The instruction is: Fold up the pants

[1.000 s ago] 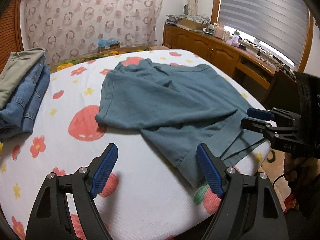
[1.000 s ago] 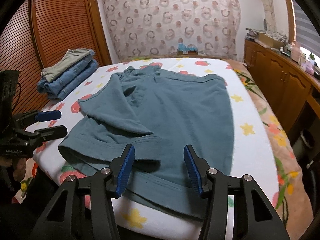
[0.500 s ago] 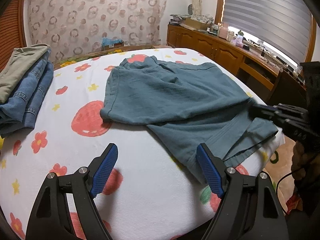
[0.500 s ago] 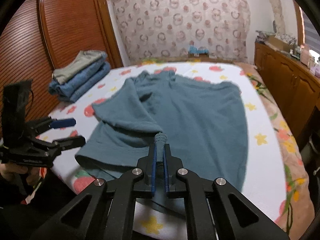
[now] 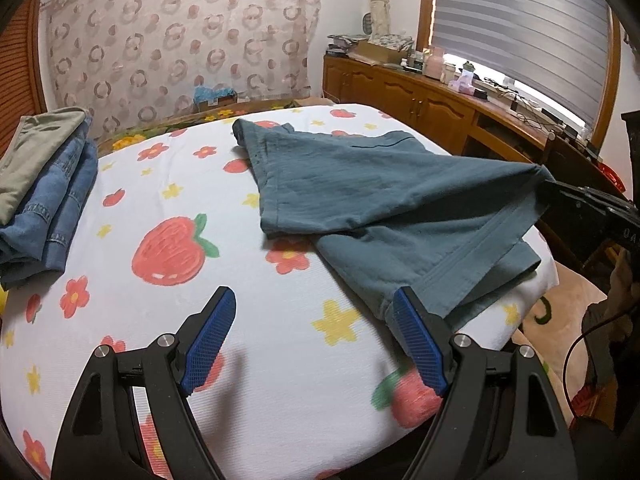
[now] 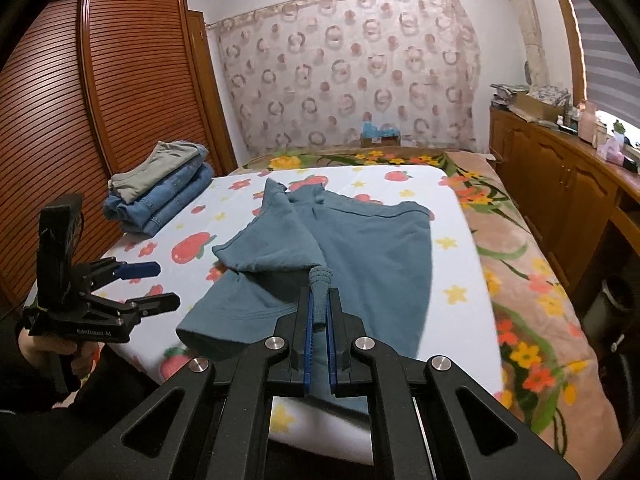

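Teal pants (image 5: 384, 200) (image 6: 360, 256) lie spread on a bed with a white strawberry-and-flower sheet (image 5: 168, 264). My right gripper (image 6: 319, 312) is shut on a bunched fold of the near hem and holds it lifted, so the cloth rises to a peak. In the left wrist view that same gripper (image 5: 548, 184) shows at the right edge with the fabric pulled up to it. My left gripper (image 5: 316, 336) stands open over bare sheet near the bed's front edge, its right pad beside the pants' near corner, nothing between the blue pads. It also shows at the left in the right wrist view (image 6: 156, 286).
A stack of folded jeans and a grey-green garment (image 5: 40, 184) (image 6: 160, 196) sits at the bed's left side. A wooden louvred wardrobe (image 6: 100, 128) stands left, a wooden sideboard with clutter (image 5: 440, 96) right. A floral blanket (image 6: 532, 292) covers the bed's right edge.
My right gripper closed on the pants' near hem and lifted it up and back, pulling the cloth into a peak. The left gripper stayed open in much the same place.
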A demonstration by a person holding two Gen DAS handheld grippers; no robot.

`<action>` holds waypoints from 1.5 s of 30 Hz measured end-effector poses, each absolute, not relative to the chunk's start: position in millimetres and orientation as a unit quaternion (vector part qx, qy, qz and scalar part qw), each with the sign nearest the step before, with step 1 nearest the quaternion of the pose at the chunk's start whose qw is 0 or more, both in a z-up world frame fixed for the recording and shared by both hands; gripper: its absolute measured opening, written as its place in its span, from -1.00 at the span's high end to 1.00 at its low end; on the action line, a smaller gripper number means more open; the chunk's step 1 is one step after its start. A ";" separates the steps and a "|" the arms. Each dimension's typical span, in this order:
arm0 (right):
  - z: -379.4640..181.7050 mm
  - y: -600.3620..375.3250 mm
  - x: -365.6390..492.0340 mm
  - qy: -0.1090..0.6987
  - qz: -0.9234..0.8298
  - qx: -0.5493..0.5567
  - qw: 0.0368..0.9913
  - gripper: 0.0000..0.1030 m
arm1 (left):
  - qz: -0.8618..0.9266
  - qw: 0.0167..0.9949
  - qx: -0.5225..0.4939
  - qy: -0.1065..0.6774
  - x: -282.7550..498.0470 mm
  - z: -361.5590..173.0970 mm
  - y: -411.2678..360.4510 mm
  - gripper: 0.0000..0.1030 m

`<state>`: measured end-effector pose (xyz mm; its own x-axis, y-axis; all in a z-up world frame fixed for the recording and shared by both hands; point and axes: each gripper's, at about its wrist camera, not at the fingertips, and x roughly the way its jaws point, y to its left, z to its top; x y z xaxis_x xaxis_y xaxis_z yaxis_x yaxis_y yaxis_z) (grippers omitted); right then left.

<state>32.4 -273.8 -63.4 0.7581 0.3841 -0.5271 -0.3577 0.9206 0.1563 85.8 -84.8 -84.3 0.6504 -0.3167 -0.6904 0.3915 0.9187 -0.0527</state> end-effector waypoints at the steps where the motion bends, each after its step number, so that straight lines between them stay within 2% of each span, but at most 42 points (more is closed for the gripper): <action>1: -64.9 -274.1 29.1 0.286 0.195 0.021 0.938 0.90 | -0.196 0.907 0.051 0.369 85.6 -83.9 -85.8 -0.58; 29: -83.3 -289.0 26.3 0.345 0.154 0.043 0.925 0.89 | -0.195 0.910 0.056 0.361 82.5 -84.6 -95.2 -0.58; 33: -80.4 -290.0 26.1 0.343 0.148 0.040 0.927 0.75 | -0.190 0.918 0.049 0.345 80.2 -81.0 -93.4 -0.58; 38: -79.6 -294.0 20.9 0.337 0.138 0.031 0.931 0.48 | -0.180 0.928 0.034 0.324 77.8 -77.2 -88.0 -0.58; 45: -67.9 -289.0 20.1 0.325 0.144 0.013 0.935 0.41 | -0.169 0.933 0.022 0.318 80.3 -77.2 -80.0 -0.58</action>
<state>20.1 -289.0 -67.9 0.7482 0.2770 -0.6029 -0.2597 0.9585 0.1180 80.3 -80.0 -77.2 0.7410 -0.3004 -0.6006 0.3285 0.9422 -0.0660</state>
